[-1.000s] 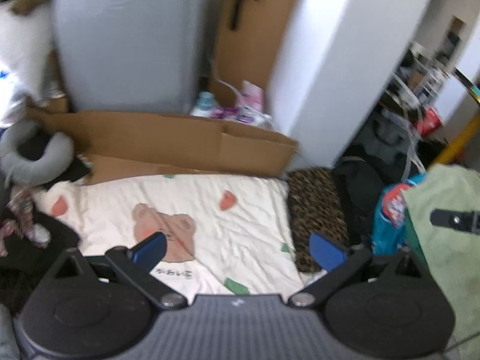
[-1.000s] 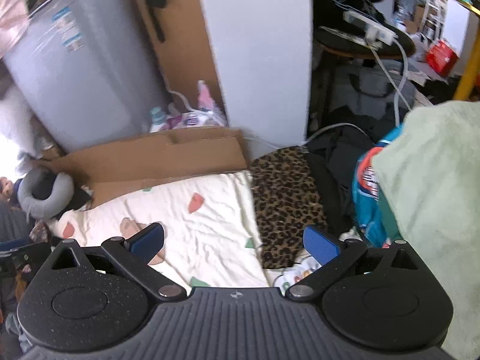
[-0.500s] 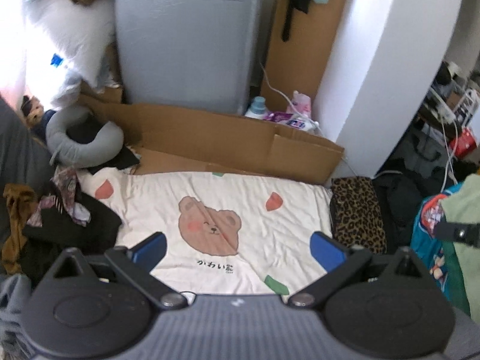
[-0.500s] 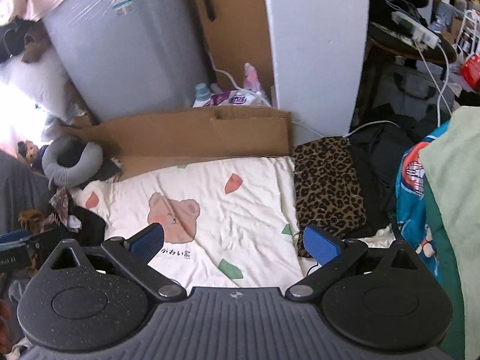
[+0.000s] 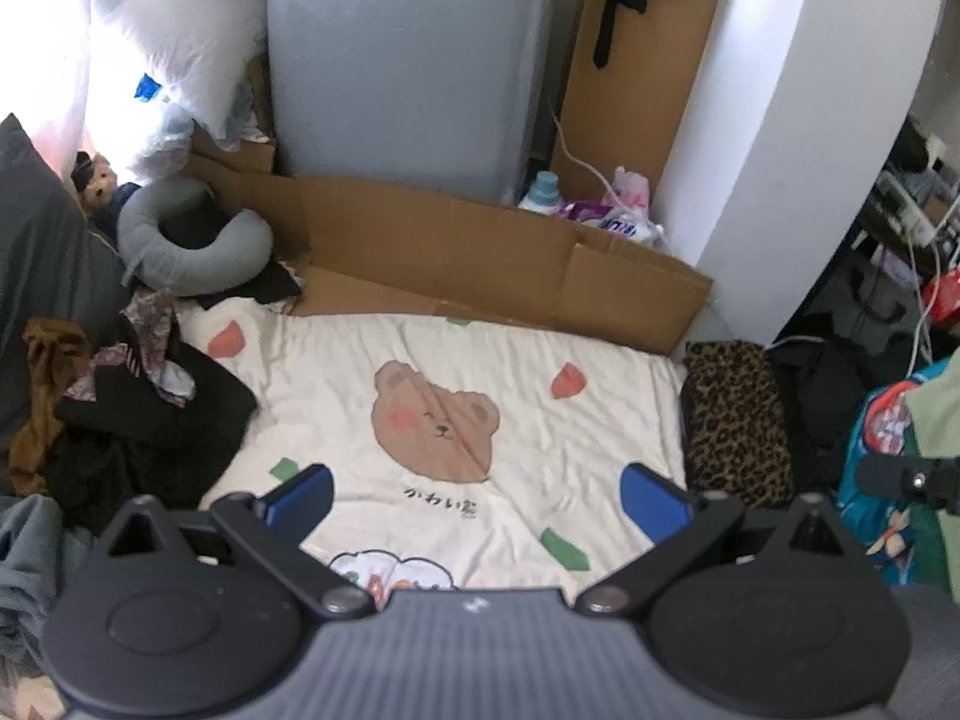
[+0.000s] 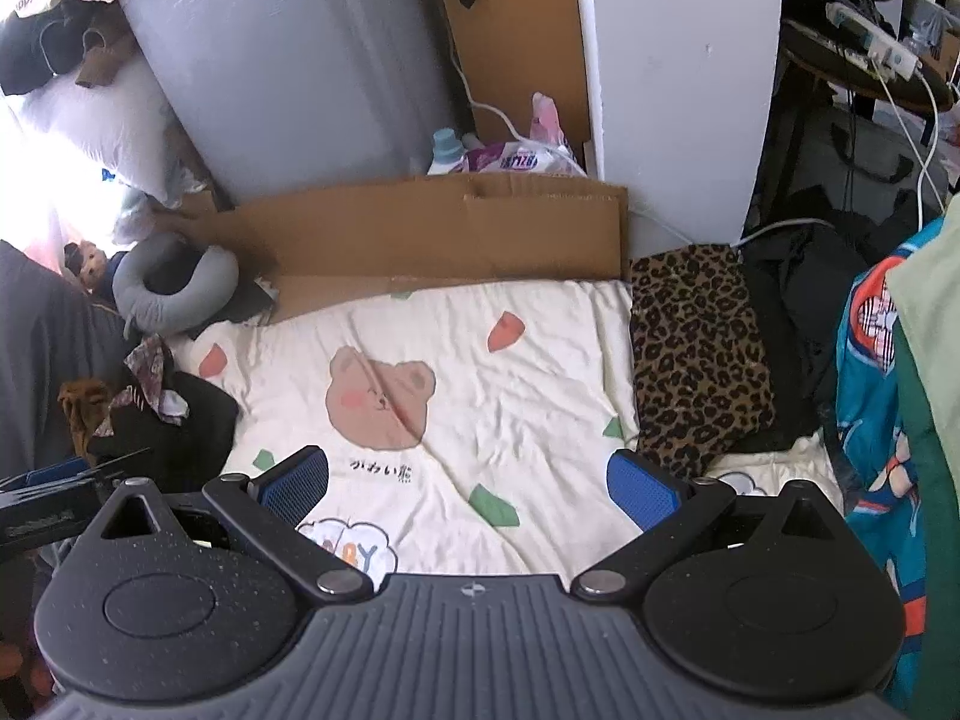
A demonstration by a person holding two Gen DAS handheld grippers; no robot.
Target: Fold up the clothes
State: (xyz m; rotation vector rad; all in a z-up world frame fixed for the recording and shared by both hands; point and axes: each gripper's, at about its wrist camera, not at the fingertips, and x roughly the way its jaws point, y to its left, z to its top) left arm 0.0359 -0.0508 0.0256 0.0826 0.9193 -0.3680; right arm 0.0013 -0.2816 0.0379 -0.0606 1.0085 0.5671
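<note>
My left gripper (image 5: 477,501) is open and holds nothing, hovering above a cream blanket (image 5: 516,420) printed with a bear. A heap of dark clothes (image 5: 150,414) lies at the blanket's left edge, and a folded leopard-print cloth (image 5: 732,420) lies at its right edge. The right gripper (image 6: 468,489) is also open with nothing between its blue pads, above the same blanket (image 6: 528,396). From here the leopard cloth (image 6: 696,354) is to the right and the dark heap (image 6: 162,420) to the left. A pale green cloth (image 6: 930,360) hangs over a blue cartoon garment (image 6: 870,390) at far right.
Flattened cardboard (image 5: 480,264) stands along the blanket's far edge before a grey appliance (image 5: 408,60) and a white pillar (image 5: 780,150). A grey neck pillow (image 5: 192,246) lies at back left. Black bags and cables (image 6: 840,240) crowd the right side.
Both cameras have swung left and pulled back, so the bear print sits nearer the middle and the dark heap has come into view. Both grippers have stayed open.
</note>
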